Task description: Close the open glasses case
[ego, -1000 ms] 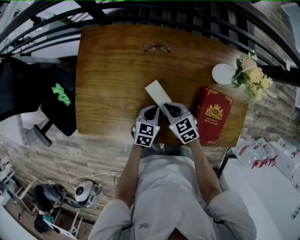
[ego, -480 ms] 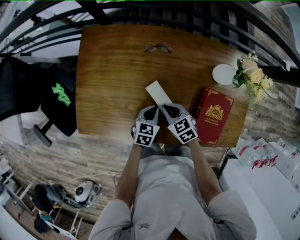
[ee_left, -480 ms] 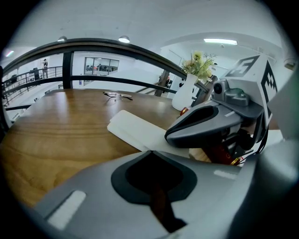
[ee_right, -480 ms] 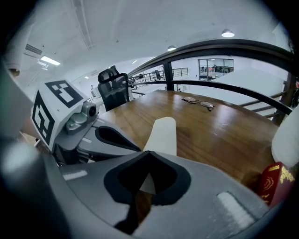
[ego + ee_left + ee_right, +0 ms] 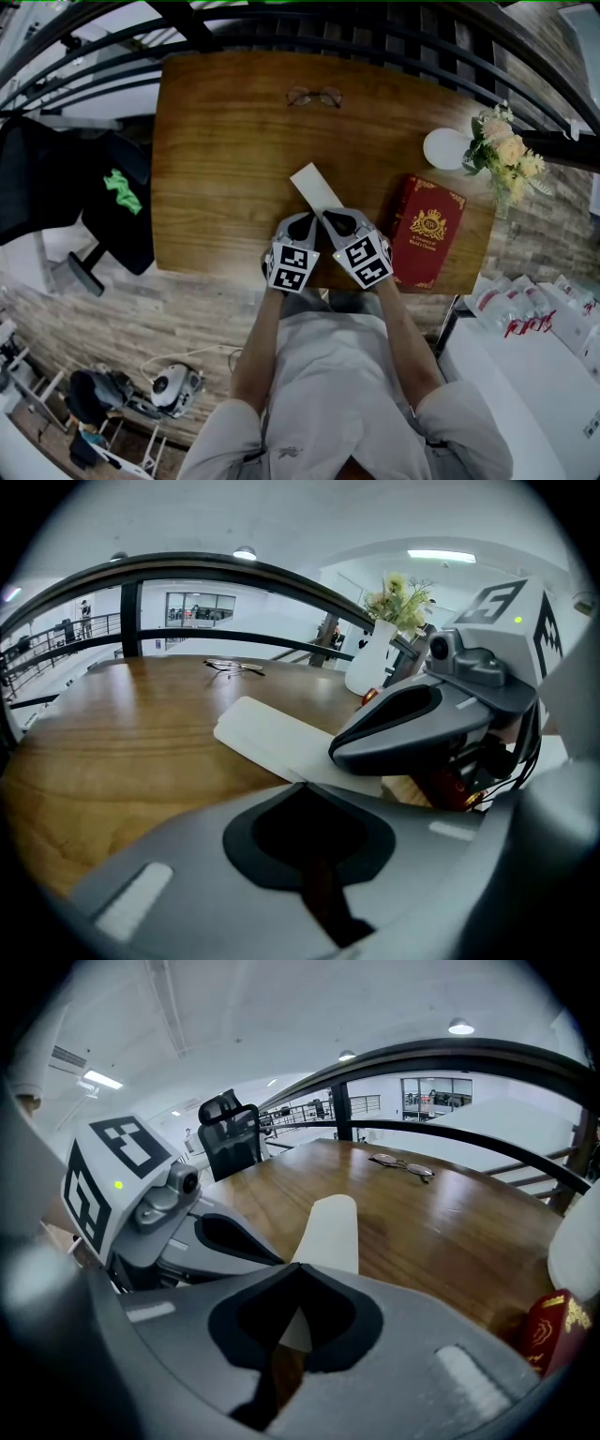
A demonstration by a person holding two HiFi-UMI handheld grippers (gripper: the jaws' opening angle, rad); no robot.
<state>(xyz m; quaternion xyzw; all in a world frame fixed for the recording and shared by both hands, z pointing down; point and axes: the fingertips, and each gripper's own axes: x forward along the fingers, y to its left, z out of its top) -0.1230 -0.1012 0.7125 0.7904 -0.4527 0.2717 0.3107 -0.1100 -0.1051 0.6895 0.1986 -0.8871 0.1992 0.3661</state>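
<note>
A flat white glasses case (image 5: 316,189) lies slanted on the wooden table (image 5: 216,169), near its front edge. Its near end sits just beyond both grippers' tips. My left gripper (image 5: 298,223) and right gripper (image 5: 337,220) stand side by side over the front edge, both shut with nothing held, their tips angled toward each other. In the left gripper view the case (image 5: 272,738) lies past the shut left gripper (image 5: 302,785), partly under the right gripper (image 5: 339,752). In the right gripper view the case (image 5: 330,1232) stretches away from the shut right gripper (image 5: 300,1266).
A pair of glasses (image 5: 314,96) lies near the table's far edge. A red book (image 5: 427,230) sits right of the grippers, with a flower vase (image 5: 502,155) and a white round dish (image 5: 446,147) behind it. A dark railing (image 5: 375,37) curves beyond the table. A black chair (image 5: 112,202) stands at left.
The right gripper has shifted slightly left, closer to the left gripper. The case and the left gripper have stayed in place.
</note>
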